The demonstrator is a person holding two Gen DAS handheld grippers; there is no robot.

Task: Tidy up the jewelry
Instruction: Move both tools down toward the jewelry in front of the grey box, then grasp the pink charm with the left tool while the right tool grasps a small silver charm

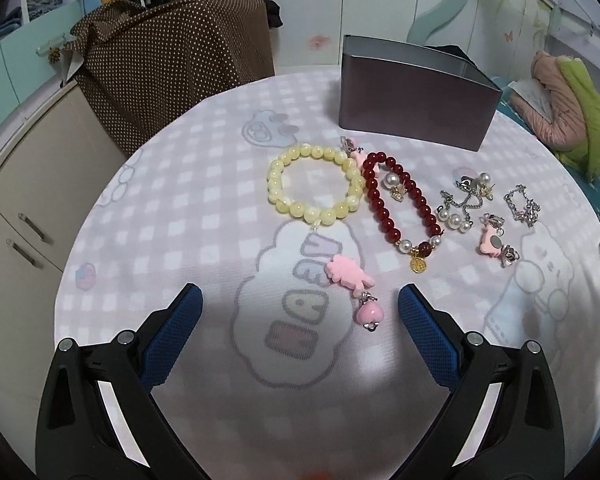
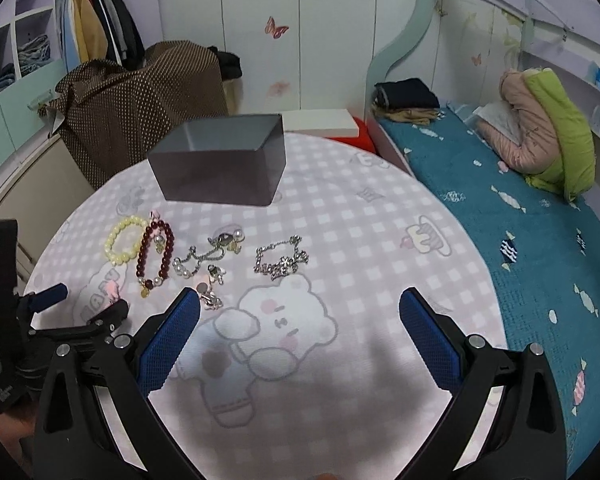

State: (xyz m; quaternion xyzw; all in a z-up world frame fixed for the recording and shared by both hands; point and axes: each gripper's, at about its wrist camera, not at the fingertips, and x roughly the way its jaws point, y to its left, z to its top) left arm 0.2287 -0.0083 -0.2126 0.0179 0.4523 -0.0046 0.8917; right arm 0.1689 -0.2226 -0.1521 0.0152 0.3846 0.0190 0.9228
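Jewelry lies in a row on the pink checked tablecloth. A yellow bead bracelet with a pink charm tassel is at the left, beside a dark red bead bracelet, a pearl-and-chain piece, a pink clip and a silver chain. An open grey tin box stands behind them. My left gripper is open and empty, just short of the charm. My right gripper is open and empty, near the silver chain and the box.
A brown dotted cloth covers something behind the table at the left, next to a cabinet. A bed with a blue cover and a pink-green jacket lies at the right. The left gripper's body shows at the right wrist view's left edge.
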